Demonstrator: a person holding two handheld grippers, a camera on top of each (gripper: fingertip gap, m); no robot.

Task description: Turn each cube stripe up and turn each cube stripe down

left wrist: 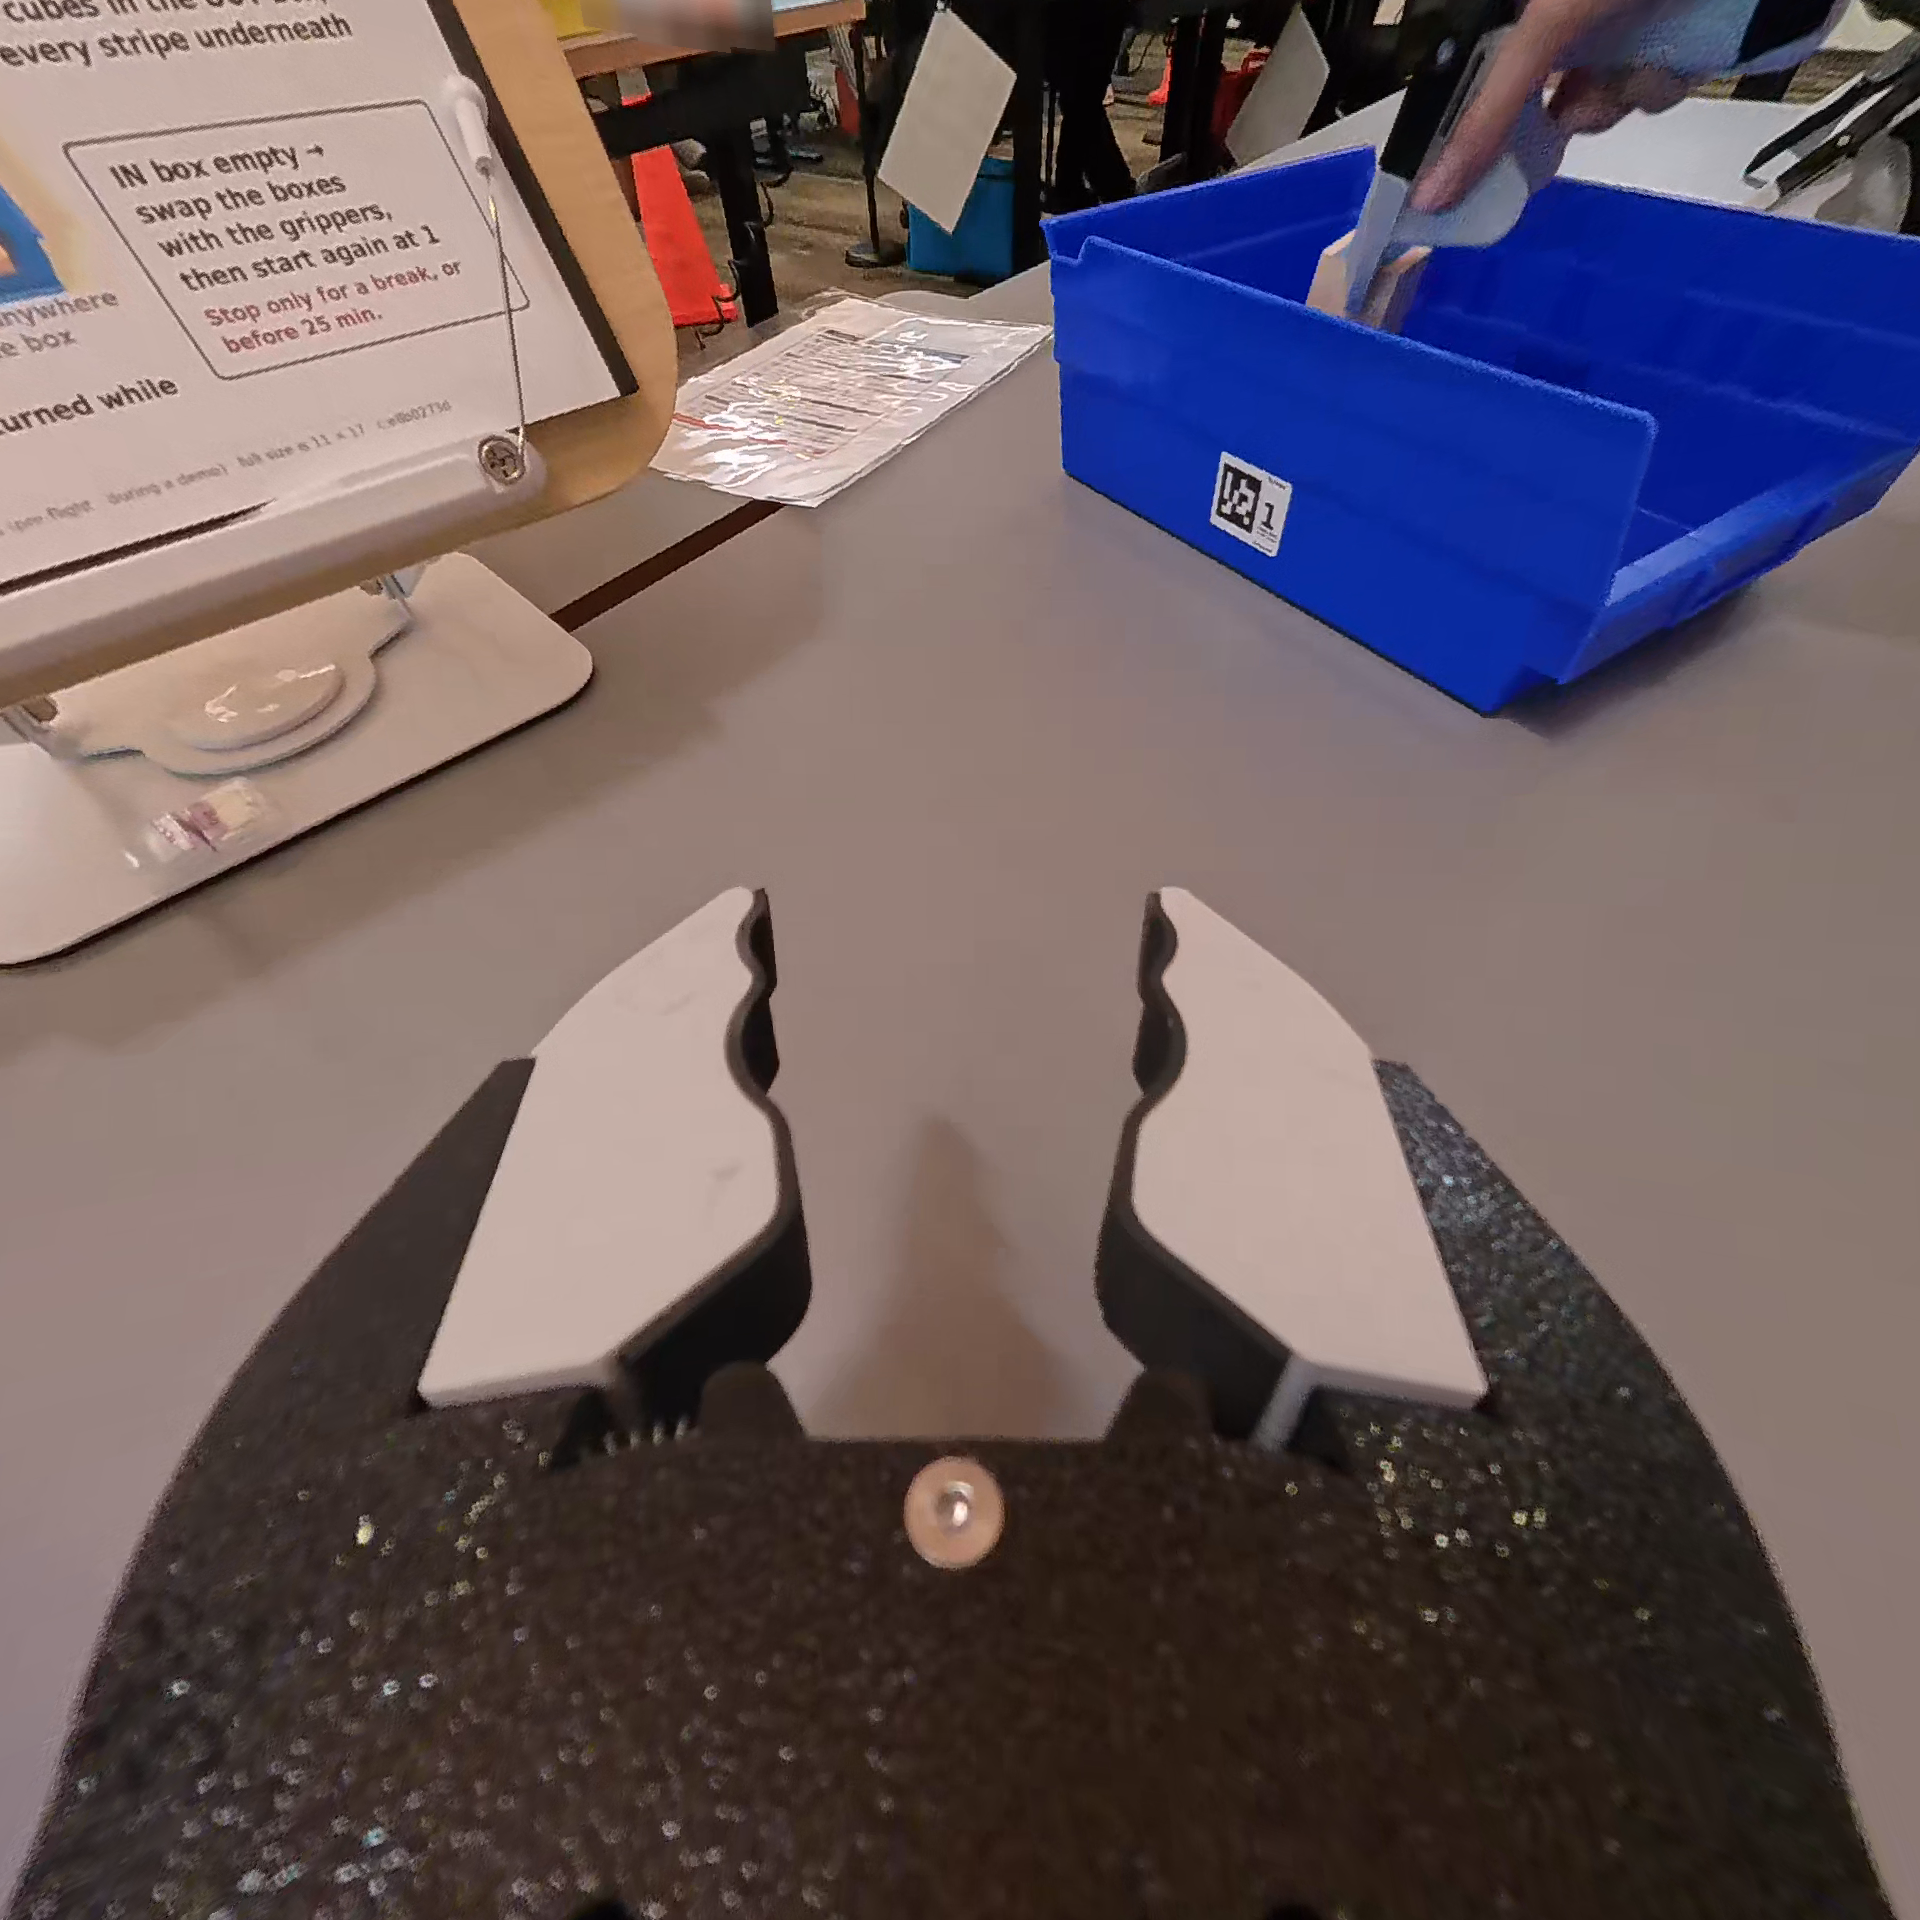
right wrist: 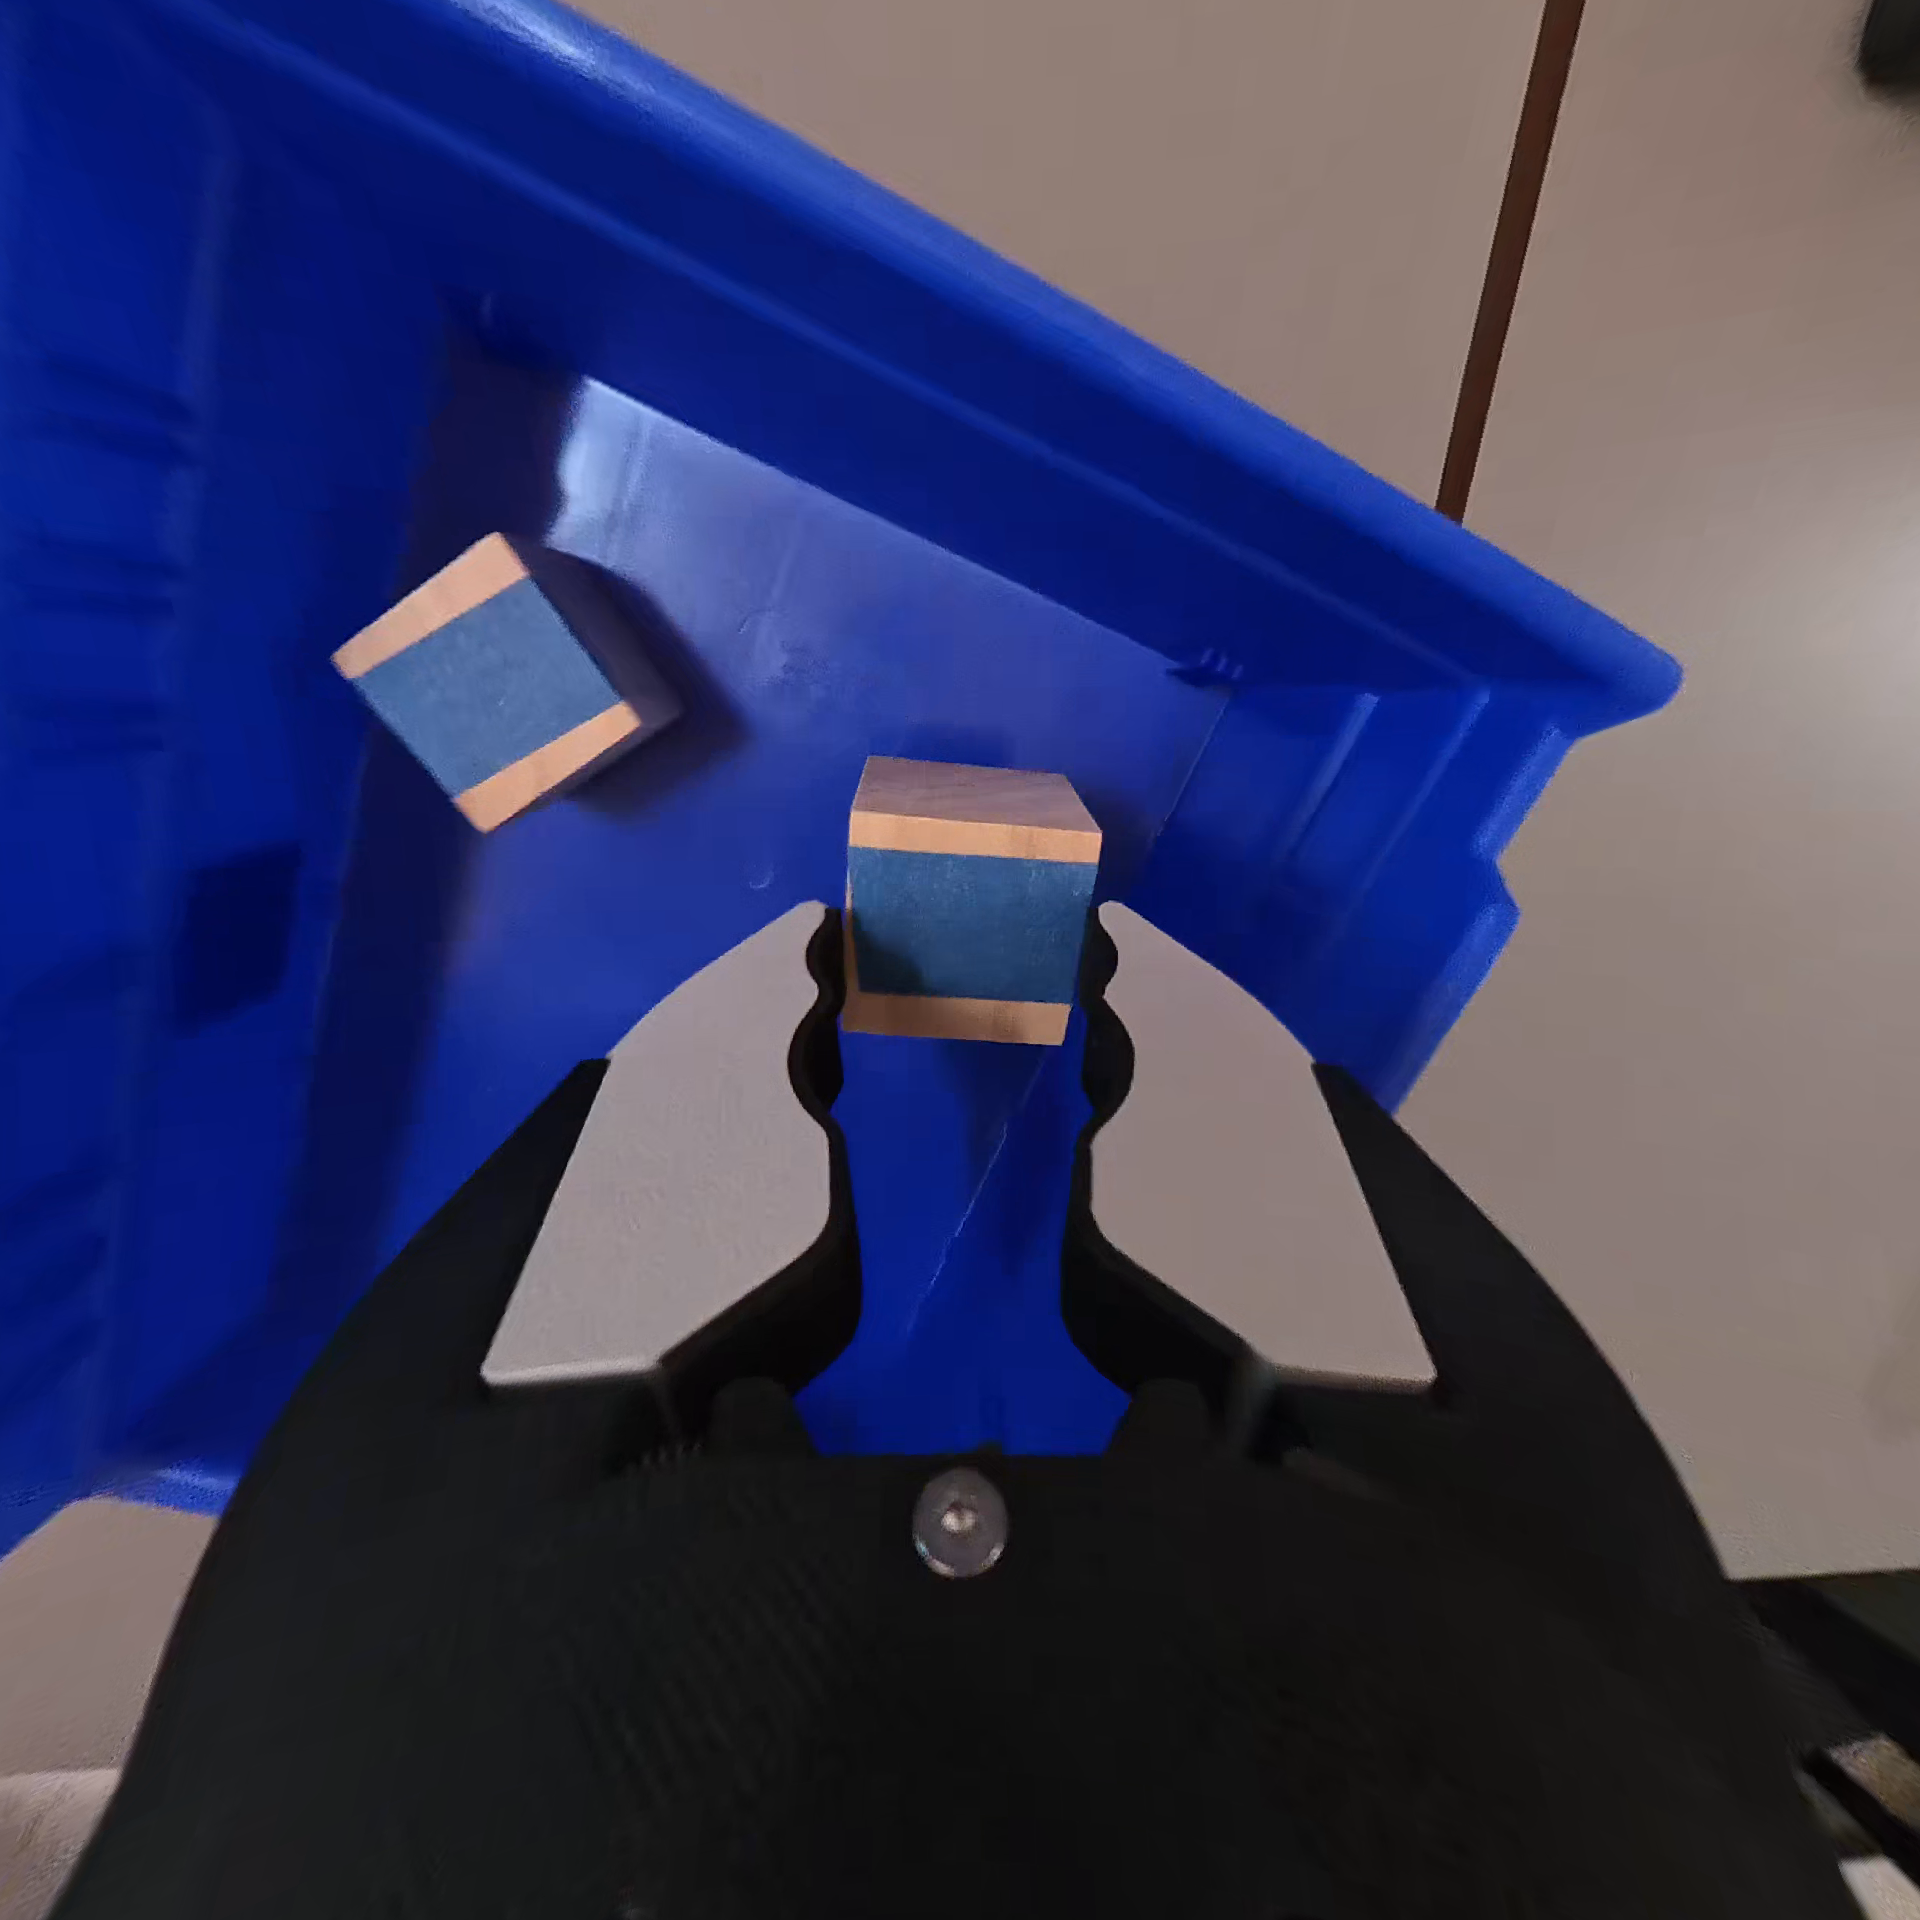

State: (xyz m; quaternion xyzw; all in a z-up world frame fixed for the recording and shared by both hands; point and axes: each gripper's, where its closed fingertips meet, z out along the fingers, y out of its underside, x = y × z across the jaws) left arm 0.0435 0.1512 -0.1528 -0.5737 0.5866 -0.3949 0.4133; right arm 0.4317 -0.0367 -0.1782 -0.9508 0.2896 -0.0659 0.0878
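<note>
My left gripper (left wrist: 956,909) is open and empty, low over the grey table (left wrist: 987,727). A blue bin (left wrist: 1351,353) stands at the far right of the left wrist view. A hand holds my right gripper (left wrist: 1377,296) inside it. In the right wrist view the right gripper (right wrist: 961,925) is shut on a wooden cube (right wrist: 971,883), held above the floor of the bin (right wrist: 935,364), its blue stripe facing the camera. A second cube (right wrist: 488,681) lies on the bin floor to the left, blue stripe up.
An instruction board (left wrist: 260,260) on a white stand (left wrist: 416,686) fills the left side. A plastic-sleeved sheet (left wrist: 842,395) lies behind it near the table edge. An orange cone (left wrist: 675,239) and furniture stand beyond the table. A small packet (left wrist: 203,826) lies on the stand's base.
</note>
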